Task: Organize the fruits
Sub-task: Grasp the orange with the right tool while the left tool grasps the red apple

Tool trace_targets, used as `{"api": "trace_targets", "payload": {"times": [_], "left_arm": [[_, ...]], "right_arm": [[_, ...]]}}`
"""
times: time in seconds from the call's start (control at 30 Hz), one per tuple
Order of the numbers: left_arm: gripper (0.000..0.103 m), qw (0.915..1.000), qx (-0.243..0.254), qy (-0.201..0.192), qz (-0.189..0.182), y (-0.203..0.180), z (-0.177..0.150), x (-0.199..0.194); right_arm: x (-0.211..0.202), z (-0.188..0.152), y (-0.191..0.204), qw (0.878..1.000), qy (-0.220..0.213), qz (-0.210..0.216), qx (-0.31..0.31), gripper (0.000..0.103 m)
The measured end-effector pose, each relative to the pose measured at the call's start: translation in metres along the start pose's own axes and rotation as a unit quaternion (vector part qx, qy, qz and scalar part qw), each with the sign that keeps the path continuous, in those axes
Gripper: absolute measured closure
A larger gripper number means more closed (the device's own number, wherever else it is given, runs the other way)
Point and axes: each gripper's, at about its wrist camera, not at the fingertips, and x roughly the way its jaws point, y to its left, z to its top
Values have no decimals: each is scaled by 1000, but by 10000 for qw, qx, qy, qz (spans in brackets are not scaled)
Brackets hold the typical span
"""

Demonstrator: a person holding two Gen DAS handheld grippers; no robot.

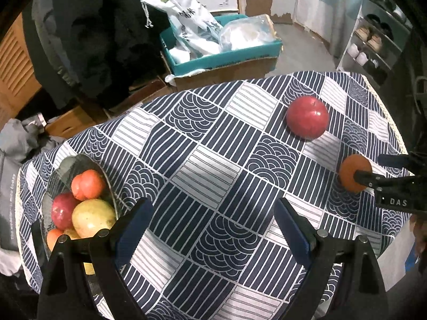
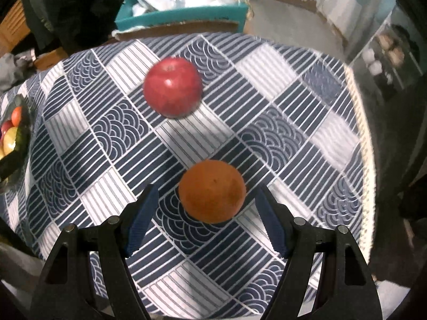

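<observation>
An orange (image 2: pixel 212 190) lies on the patterned tablecloth (image 2: pixel 267 138), just ahead of and between the tips of my open right gripper (image 2: pixel 206 196). It also shows in the left wrist view (image 1: pixel 353 172), with the right gripper (image 1: pixel 372 168) reaching around it. A red apple (image 2: pixel 173 86) lies farther back on the cloth, also in the left wrist view (image 1: pixel 307 117). A glass bowl (image 1: pixel 66 161) at the table's left holds several fruits (image 1: pixel 88 205). My left gripper (image 1: pixel 213 208) is open and empty above the cloth, right of the bowl.
Beyond the far table edge stands a teal box (image 1: pixel 221 53) with white bags on cardboard boxes. A shoe rack (image 1: pixel 373 42) is at the back right. Dark clothing (image 1: pixel 88 40) hangs at the back left. The bowl shows at the left edge of the right wrist view (image 2: pixel 16 144).
</observation>
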Motion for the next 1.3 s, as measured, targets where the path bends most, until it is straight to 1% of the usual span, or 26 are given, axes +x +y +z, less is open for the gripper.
{"api": "trace_targets", "payload": {"times": [0.1, 0.2, 0.47, 0.53, 0.57, 0.6, 0.7, 0.8, 0.97, 1.03, 1.3], "left_arm": [[10, 10000, 55, 37, 35, -3, 0, 7], [10, 9999, 46, 127, 8, -4, -1, 16], [10, 9996, 7, 261, -99, -8, 1, 31], [10, 9995, -15, 295, -129, -10, 2, 34], [10, 9994, -26, 306, -156, -10, 3, 35], [10, 9993, -36, 319, -185, -11, 4, 36], [10, 9991, -62, 329, -245, -14, 6, 39], [10, 9985, -98, 389, -360, -19, 11, 44], [10, 9982, -90, 393, -453, -31, 20, 49], [10, 9980, -72, 385, -486, -36, 25, 50], [10, 9961, 12, 324, -826, -62, 52, 55]], "right_arm": [[15, 1, -3, 9997, 170, 110, 143, 28], [25, -1, -4, 9994, 292, 96, 175, 28], [40, -3, -5, 9990, 405, 68, 178, 28], [44, -2, -3, 9990, 416, 73, 166, 29], [45, -3, -4, 9989, 442, 59, 152, 33], [46, -4, -4, 9989, 454, 5, 140, 34], [48, -6, -9, 9990, 424, 43, 119, 36], [44, -7, -16, 9992, 331, 52, 222, 37], [30, 1, -31, 9993, -11, -28, 361, 37], [25, 6, -35, 9992, -141, -127, 365, 37], [13, 25, -49, 9972, -472, -468, 341, 37]]}}
